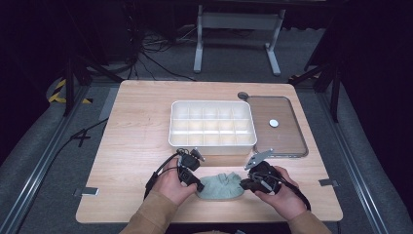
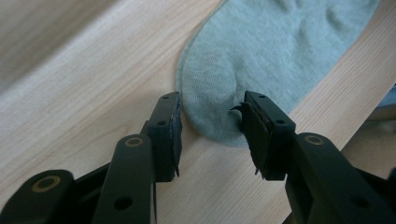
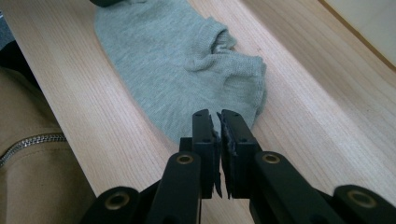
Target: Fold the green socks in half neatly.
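Sock (image 1: 221, 186): pale green, flat on the counter (image 1: 136, 146) near its front edge, between both grippers.
Left gripper (image 2: 210, 121): jaws released, straddling the sock's rounded end.
Right gripper (image 3: 218, 128): jaws clenched on the sock's edge.
Tray (image 1: 213, 143): white, compartmented, behind the sock.

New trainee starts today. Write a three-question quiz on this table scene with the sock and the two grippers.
1. True or false: the grey sock lies inside the white divided tray.
2. Which gripper's jaws stand apart: the left gripper or the right gripper?
3. What round thing lies on the brown lid beside the tray?

Key
1. False: it lies on the wooden table.
2. The left; the right is nearly shut at the sock's edge.
3. A small white disc.
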A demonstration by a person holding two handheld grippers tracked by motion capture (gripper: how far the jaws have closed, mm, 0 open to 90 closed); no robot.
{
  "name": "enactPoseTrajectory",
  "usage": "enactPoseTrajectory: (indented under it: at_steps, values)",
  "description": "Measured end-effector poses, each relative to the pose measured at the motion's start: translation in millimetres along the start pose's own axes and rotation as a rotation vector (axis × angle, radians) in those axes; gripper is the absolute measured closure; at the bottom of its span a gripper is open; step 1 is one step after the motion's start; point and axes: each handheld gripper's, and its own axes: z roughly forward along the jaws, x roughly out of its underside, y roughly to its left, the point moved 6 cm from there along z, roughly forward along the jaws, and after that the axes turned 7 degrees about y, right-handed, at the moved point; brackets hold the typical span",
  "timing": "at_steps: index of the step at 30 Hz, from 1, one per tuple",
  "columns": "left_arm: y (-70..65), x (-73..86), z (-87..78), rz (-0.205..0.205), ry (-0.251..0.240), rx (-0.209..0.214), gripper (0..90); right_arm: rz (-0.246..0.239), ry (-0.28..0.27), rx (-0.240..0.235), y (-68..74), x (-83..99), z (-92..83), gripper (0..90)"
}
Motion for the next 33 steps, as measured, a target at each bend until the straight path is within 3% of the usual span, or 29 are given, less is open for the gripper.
enactPoseTrajectory:
  at_steps: [1, 5, 9, 12, 18, 24, 28, 33]
  values:
    - [-0.5, 0.3, 2.6, 0.002, 0.017, -0.006, 58.4, 0.000, 0.001, 0.001, -0.5, 0.0, 0.4, 85.0]
    - [-4.3, -1.1, 4.4, -0.002, 0.012, -0.025, 61.9, 0.003, -0.004, 0.004, -0.8, -0.4, 0.5, 84.9]
    - [-6.0, -1.4, 6.3, -0.007, 0.004, 0.008, 75.3, 0.003, -0.003, 0.003, 1.1, -1.4, 1.7, 84.9]
    - [-6.0, -1.4, 5.7, -0.014, -0.004, 0.011, 80.2, -0.001, 0.002, 0.003, 3.1, -1.8, 4.0, 85.0]
    - [-1.3, 0.6, -0.8, -0.033, -0.019, -0.043, 81.0, -0.011, 0.009, -0.007, 9.7, -4.1, 13.3, 87.8]
    - [5.4, 7.7, -10.1, -0.047, -0.014, -0.059, 80.9, -0.033, -0.014, 0.001, 17.2, -15.4, 24.9, 89.6]
    - [8.6, 13.1, -15.1, -0.066, -0.030, -0.053, 80.9, -0.051, -0.055, -0.048, 25.1, -29.9, 29.1, 89.9]
    - [10.2, 19.8, -15.6, -0.087, -0.030, -0.057, 80.8, -0.066, -0.021, -0.037, 27.0, -35.3, 40.6, 89.9]
